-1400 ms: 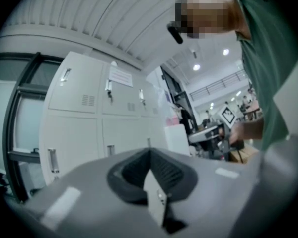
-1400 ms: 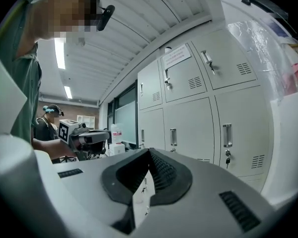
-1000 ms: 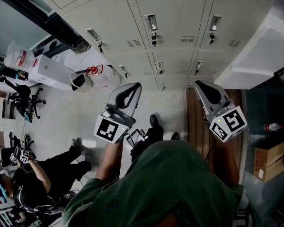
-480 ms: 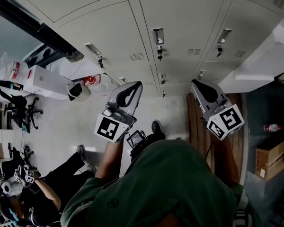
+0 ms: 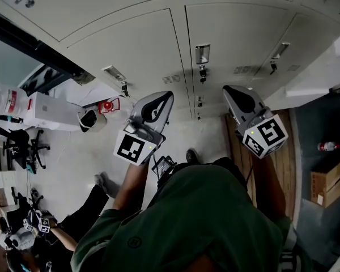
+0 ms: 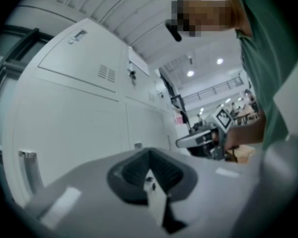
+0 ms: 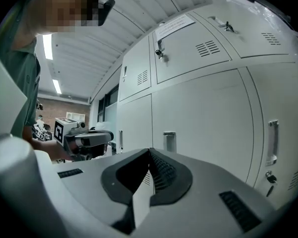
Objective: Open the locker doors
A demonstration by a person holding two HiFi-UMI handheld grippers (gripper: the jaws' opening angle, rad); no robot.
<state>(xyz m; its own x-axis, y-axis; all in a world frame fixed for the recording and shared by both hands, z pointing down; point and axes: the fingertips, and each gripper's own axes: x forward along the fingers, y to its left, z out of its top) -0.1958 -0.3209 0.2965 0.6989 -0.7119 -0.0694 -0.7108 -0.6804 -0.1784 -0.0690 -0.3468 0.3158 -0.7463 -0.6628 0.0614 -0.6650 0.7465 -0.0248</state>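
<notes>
Step in hand: approach, with no door worked yet. The locker doors (image 5: 141,44) fill the wall ahead, and those facing me look closed.

Left tongs (image 5: 168,96) and right tongs (image 5: 229,90) are both pinched together with nothing between them. They are held near the doors and touch none. A handle (image 5: 202,54) sits on the door between the two tips, a little beyond them.

Next move, my judgement: part one pair of tongs, bring it onto that handle, close, and pull outward.

Room: pale floor (image 5: 90,146), wood-slat strip (image 5: 277,152) at the right, white box (image 5: 51,103) at the left. Another person (image 5: 73,231) is low at the left.
</notes>
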